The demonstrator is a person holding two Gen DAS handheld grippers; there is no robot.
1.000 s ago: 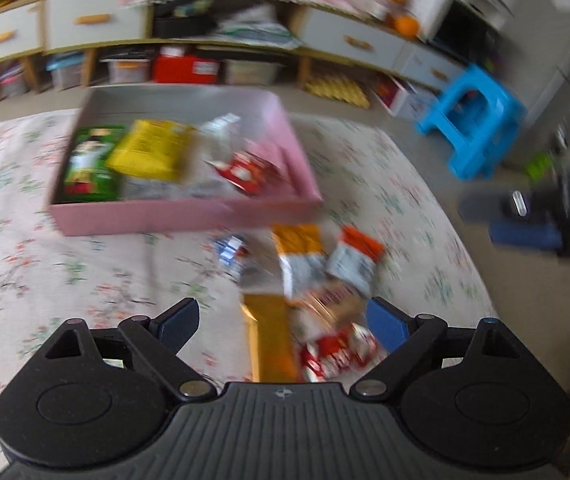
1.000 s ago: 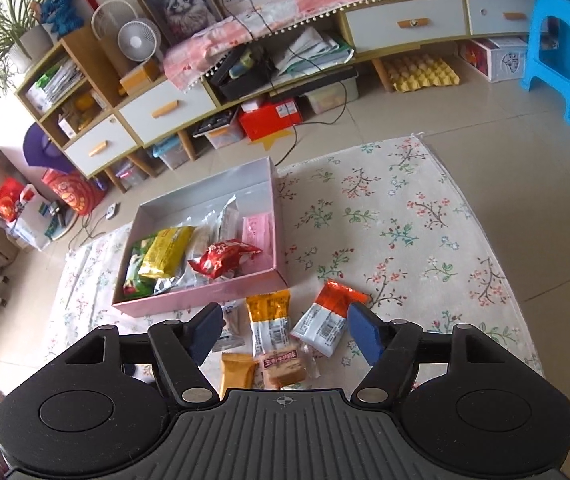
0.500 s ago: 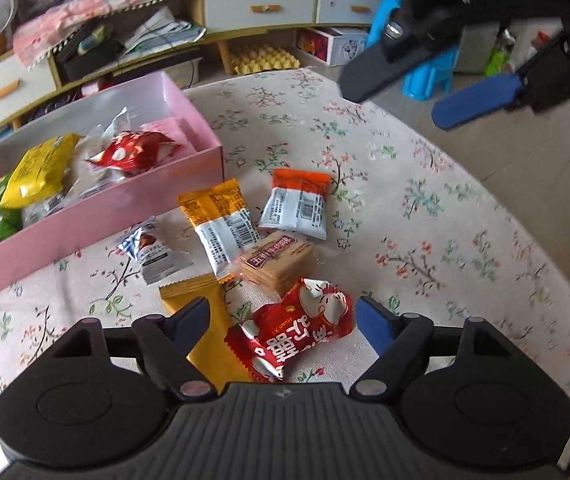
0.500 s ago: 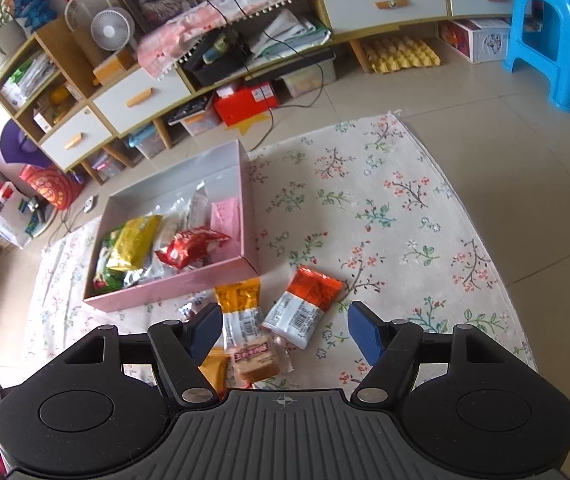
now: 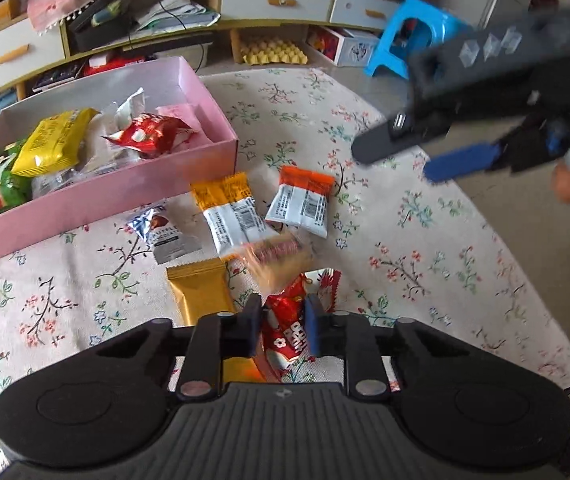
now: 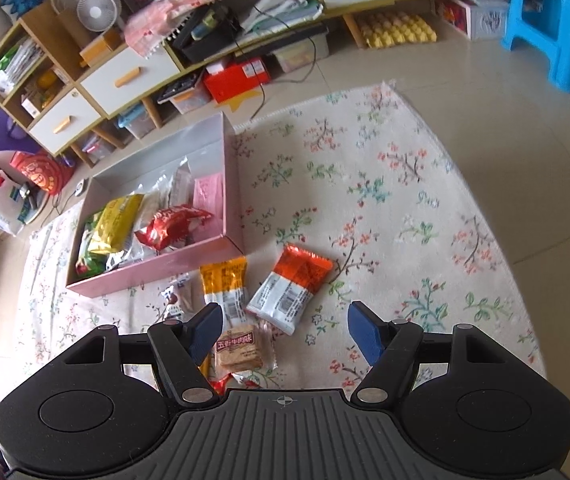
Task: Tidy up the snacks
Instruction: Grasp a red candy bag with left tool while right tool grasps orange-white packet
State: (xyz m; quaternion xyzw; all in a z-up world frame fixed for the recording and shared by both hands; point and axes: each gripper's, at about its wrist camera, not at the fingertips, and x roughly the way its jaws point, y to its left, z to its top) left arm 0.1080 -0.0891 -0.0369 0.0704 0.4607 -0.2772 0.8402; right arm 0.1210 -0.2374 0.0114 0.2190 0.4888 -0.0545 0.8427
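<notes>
The left gripper has its jaws drawn narrow on the red snack packet, which is pinched upright between the two pads with its printed face crumpled; the packet's frilled top edge pokes out just ahead of the fingertips; whether it is lifted clear of the floral rug cannot be told from this view. So the step in hand looks like a pick: one loose snack is gripped, and the rest lie scattered just ahead of the claw.

Ahead and to the left of that claw lies the gold packet; directly ahead is a brown biscuit packet, blurred here; beyond it the yellow-and-white packet and the orange-and-white packet lie side by side, with a small silver-blue packet off to the left. The pink box sits further ahead and left, already holding a yellow bag, a green bag and a red bag.

The right gripper hangs with its jaws wide and nothing between the pads; the biscuit packet lies just below and inside its left finger, and the orange-and-white packet just ahead of the gap.

The next move, as I judge it, calls for the left claw to keep its pinch, lift the red packet and carry it forward and left over the near wall of the box before letting go; the thin wrapper may slip or drag a neighbour; the right claw could meanwhile settle over the biscuit packet.
</notes>
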